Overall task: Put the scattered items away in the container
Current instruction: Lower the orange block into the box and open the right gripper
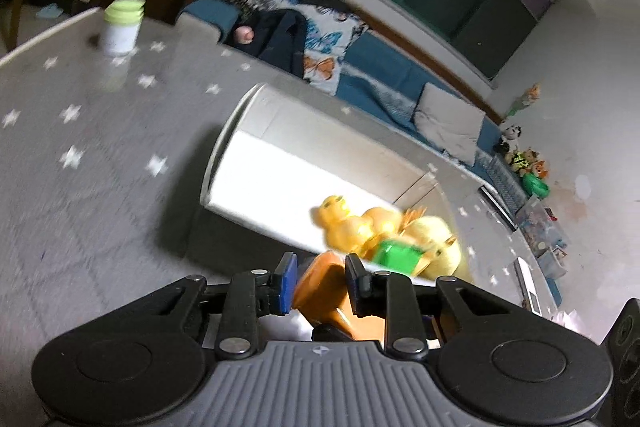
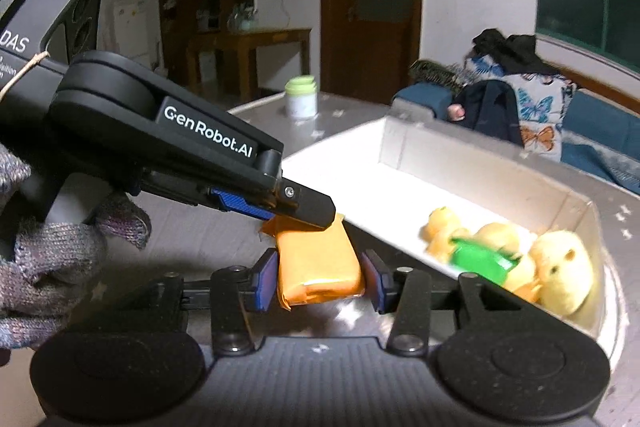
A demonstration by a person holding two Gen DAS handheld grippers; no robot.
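An orange wrapped packet (image 1: 324, 291) sits between the fingers of my left gripper (image 1: 322, 277), which is shut on its end. In the right wrist view the left gripper (image 2: 316, 213) comes in from the left and clamps the far end of the packet (image 2: 316, 259). My right gripper (image 2: 322, 281) grips the packet's near end, a pad against each side. Just beyond lies the white open box (image 1: 224, 147), (image 2: 440, 155). It holds a yellow plush chick (image 2: 560, 267), yellow duck toys (image 1: 344, 223) and a green piece (image 2: 480, 259).
A white bottle with a green lid (image 1: 122, 27), (image 2: 301, 99) stands at the far side of the grey star-patterned table (image 1: 80, 147). A gloved hand (image 2: 48, 255) holds the left gripper. Beyond the table stretches a blue sofa (image 1: 380, 87) with clothes on it.
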